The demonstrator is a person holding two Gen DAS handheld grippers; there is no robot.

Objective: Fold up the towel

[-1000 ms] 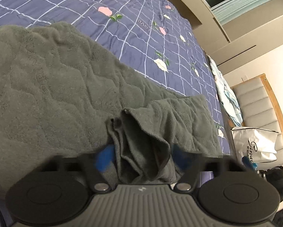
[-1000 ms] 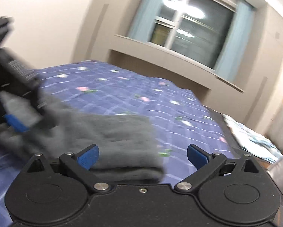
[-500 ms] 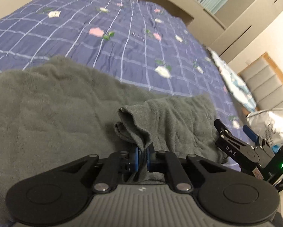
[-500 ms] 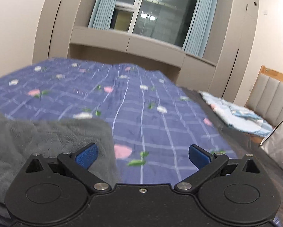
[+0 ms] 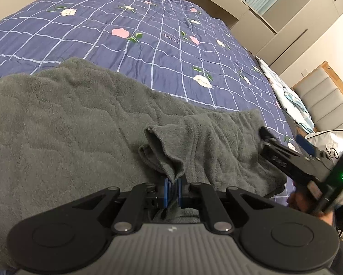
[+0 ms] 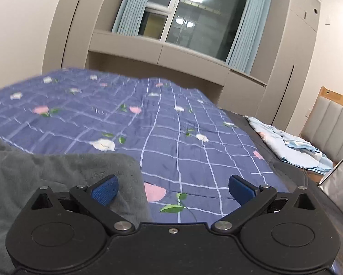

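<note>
A dark grey towel (image 5: 68, 123) lies spread over the near part of the bed, with a bunched fold rising at its near right. My left gripper (image 5: 173, 191) is shut on that raised fold, which stands up between the blue pads. The right gripper (image 5: 286, 146) shows at the right edge of the left wrist view, beside the towel's right end, held by a hand. In the right wrist view my right gripper (image 6: 172, 189) is open, its left pad over the towel's corner (image 6: 63, 171), with nothing between the fingers.
The bed carries a blue checked quilt with flowers (image 5: 148, 39). Light blue folded bedding (image 6: 292, 146) lies at the bed's far right. A white bag (image 6: 341, 181) and a padded headboard (image 6: 329, 119) stand to the right. A window with blue curtains (image 6: 187, 18) lies beyond.
My left gripper went from open to shut on the towel's fold. The right gripper swung rightward off the towel toward its right corner and remains open.
</note>
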